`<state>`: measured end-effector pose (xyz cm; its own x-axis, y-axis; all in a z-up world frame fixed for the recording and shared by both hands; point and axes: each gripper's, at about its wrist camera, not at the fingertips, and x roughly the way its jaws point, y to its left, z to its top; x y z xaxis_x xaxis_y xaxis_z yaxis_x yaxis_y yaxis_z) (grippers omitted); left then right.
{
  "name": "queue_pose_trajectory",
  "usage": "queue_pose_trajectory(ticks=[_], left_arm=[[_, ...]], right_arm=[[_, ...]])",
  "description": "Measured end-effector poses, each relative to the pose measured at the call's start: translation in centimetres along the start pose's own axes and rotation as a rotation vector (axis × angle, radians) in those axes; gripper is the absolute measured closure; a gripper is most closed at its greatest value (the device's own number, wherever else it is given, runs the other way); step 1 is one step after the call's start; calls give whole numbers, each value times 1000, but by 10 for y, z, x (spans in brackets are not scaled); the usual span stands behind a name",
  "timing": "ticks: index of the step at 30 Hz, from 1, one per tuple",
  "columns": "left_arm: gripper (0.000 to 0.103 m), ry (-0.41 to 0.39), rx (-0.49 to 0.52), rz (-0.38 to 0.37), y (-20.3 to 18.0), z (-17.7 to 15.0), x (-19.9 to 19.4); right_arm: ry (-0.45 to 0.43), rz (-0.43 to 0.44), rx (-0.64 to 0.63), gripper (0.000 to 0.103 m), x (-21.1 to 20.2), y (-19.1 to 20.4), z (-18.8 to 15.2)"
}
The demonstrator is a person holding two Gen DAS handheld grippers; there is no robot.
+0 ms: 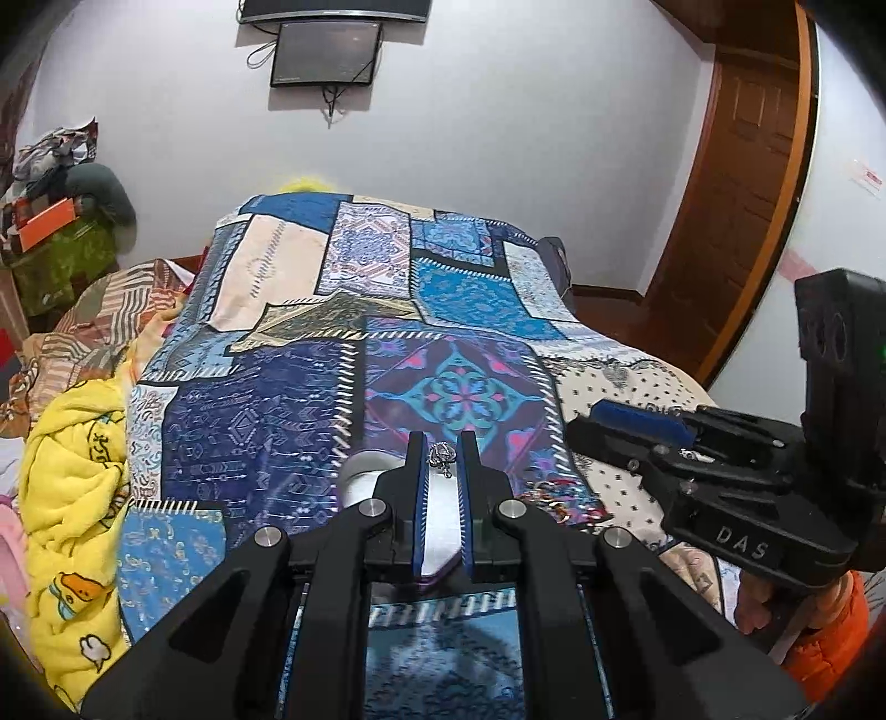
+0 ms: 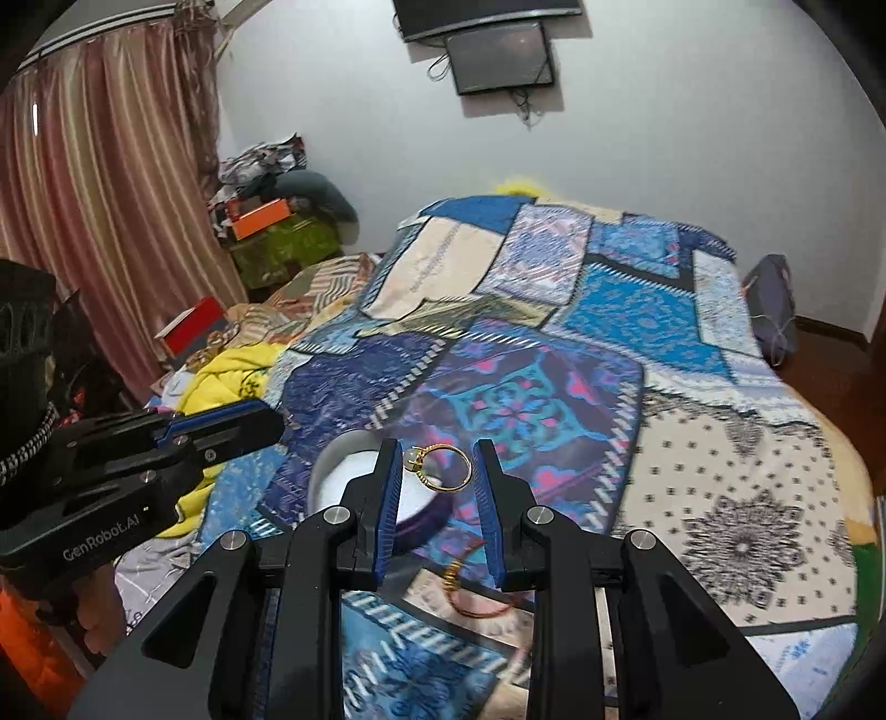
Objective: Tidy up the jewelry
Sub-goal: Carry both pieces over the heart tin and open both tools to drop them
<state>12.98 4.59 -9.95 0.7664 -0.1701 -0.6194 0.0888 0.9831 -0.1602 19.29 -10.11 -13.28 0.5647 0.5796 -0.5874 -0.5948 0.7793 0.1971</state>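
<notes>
Right wrist view: right claw (image 2: 434, 465) pinches one gold ring (image 2: 446, 468), one white dish (image 2: 360, 482) at nine o'clock. Left claw (image 1: 441, 459) grips one silver pendant (image 1: 441, 458)

The left gripper (image 1: 442, 451) pinches a small silver pendant (image 1: 441, 457); the patchwork bedspread (image 1: 310, 354) lies below; the right gripper (image 1: 637, 421) hovers alongside.

Count, both wrist views:

- Two black two-finger grippers with blue pads: left gripper (image 1: 441, 443), right gripper (image 2: 437, 451).
- One small silver trinket (image 1: 441, 457), one gold ring with a pale stone (image 2: 443, 468).
- One round white dish with a purple rim (image 2: 365, 479).
- One patchwork blue bedspread (image 2: 609, 310).
- One yellow duck-print blanket (image 1: 72, 498).
- Two dark wall-mounted screens, upper screen (image 1: 335, 10) and lower screen (image 1: 325, 52).
- Loose gold and red chains (image 2: 470, 601) on the cloth: number cannot be told.
</notes>
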Motion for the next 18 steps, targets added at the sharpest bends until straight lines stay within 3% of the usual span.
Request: queue_pose_trajectory(ticks=[18], left_arm=[[94, 146, -16, -65, 31, -13, 56]], right_arm=[[173, 68, -80, 79, 67, 20, -17]])
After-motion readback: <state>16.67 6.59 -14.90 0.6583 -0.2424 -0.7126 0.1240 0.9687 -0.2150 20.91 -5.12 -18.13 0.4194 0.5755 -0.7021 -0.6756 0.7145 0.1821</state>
